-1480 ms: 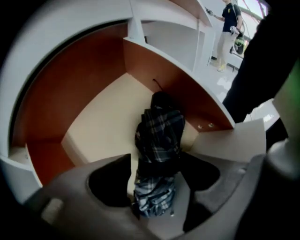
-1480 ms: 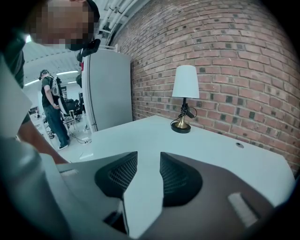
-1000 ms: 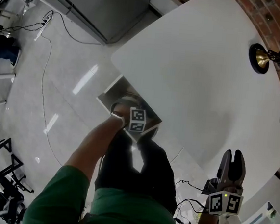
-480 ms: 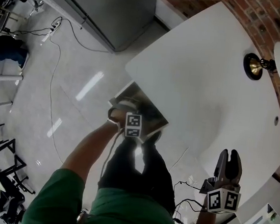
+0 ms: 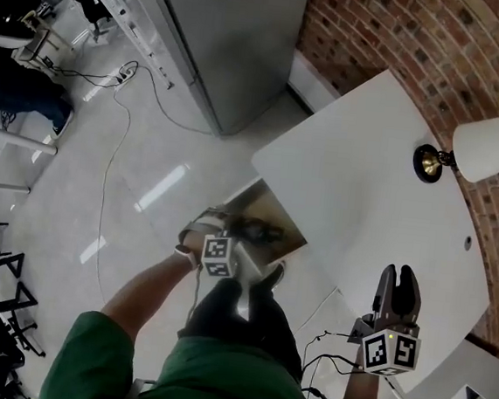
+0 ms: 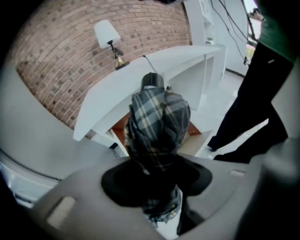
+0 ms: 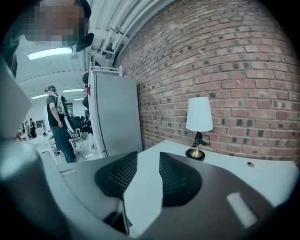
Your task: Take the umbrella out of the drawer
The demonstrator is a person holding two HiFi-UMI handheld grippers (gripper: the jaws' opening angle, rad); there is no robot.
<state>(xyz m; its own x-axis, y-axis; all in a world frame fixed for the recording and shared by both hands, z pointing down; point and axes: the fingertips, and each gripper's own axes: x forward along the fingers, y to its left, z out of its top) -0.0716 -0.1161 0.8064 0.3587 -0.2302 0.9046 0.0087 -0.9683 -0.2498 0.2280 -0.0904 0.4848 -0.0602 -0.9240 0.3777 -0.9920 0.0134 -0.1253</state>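
The folded plaid umbrella [image 6: 159,126] is clamped between the jaws of my left gripper [image 6: 157,176] and sticks out ahead of them, held up above the open drawer [image 6: 197,138] under the white desk [image 6: 140,79]. From the head view, the left gripper [image 5: 238,241] hangs over the drawer [image 5: 283,217] with the dark umbrella [image 5: 259,232] at its tip. My right gripper [image 5: 396,292] hovers at the desk's near edge, holding nothing. Its pads [image 7: 176,178] stand a little apart, with white desk top showing between them.
A lamp [image 5: 478,146] stands at the desk's far end against the brick wall [image 5: 422,44]. A tall grey cabinet [image 5: 221,34] is left of the desk. Cables [image 5: 117,120] trail over the floor. A person [image 7: 58,122] stands further back in the room.
My left gripper has risen out of the drawer with the umbrella in its jaws. The right gripper has also lifted, and the head view has swung toward the brick wall.
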